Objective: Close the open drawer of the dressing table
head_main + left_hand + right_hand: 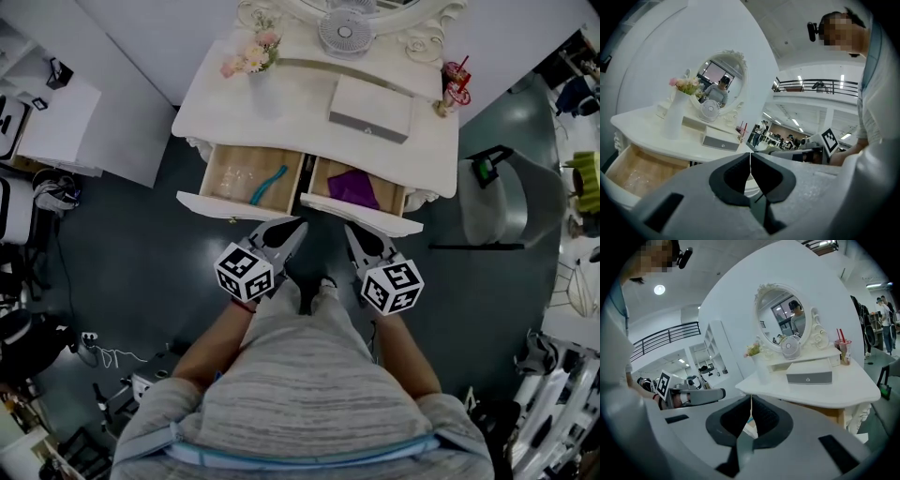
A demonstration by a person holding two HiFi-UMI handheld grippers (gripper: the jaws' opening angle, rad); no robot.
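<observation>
At the front of the white carved dressing table (300, 112), two shallow wooden drawers with curved white fronts stand pulled out side by side. The left drawer (234, 204) holds a curved teal object (270, 185). The right drawer (364, 216) holds a folded purple cloth (353, 188). The person stands before them with the left gripper (298, 225) just short of the inner end of the left drawer's front. The right gripper (351, 230) is likewise at the inner end of the right drawer's front. Whether either tip touches the wood cannot be told. Both pairs of fingers are pressed together with nothing between them.

The drawers look like stiff board, lightly loaded, so each should slide in under a modest, steady push. No grasp seems needed, since the closed fingertips can serve as a blunt pusher against the flat white front. The middle of each front looks a better spot than the inner end, because an off-centre push may skew a drawer and bind it. The painted face is smooth and curved, so the tips could skid unless they press square on. A tall white vase of pink flowers (260, 80) stands on the table top, and a slammed drawer might rock it.
</observation>
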